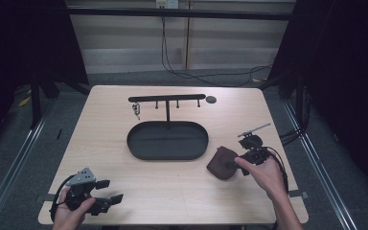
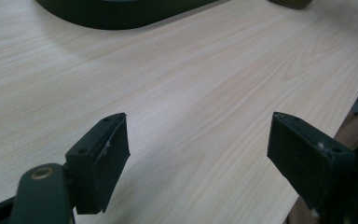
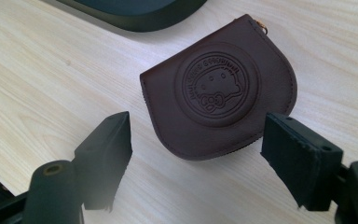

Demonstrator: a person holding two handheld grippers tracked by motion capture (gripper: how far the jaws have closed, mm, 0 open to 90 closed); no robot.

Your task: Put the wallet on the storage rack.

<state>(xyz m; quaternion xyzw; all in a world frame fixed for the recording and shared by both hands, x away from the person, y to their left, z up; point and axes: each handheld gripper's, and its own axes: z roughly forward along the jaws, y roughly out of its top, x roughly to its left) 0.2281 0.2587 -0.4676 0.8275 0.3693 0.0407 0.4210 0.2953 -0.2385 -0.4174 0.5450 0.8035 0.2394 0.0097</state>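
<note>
Brown leather coin pouch (image 3: pixel 219 91), rounded, with an embossed circular emblem, lies flat centre frame in the right gripper view; lower right of centre in the high view, beside the black oval tray (image 1: pixel 167 140). Right gripper (image 3: pixel 196 161) jaws spread wide, flanking the pouch's near edge, not touching. Left gripper (image 2: pixel 198 156) jaws spread over bare pale woodgrain table (image 1: pixel 172 187), lower left. Dark curtains on both sides.

Light wood surface (image 1: pixel 124 191) sitting on grey floor (image 1: pixel 9 158); black cable (image 1: pixel 206 79) trailing below pale wall (image 1: pixel 124 38); dark curtains (image 1: pixel 345 57) flanking.
</note>
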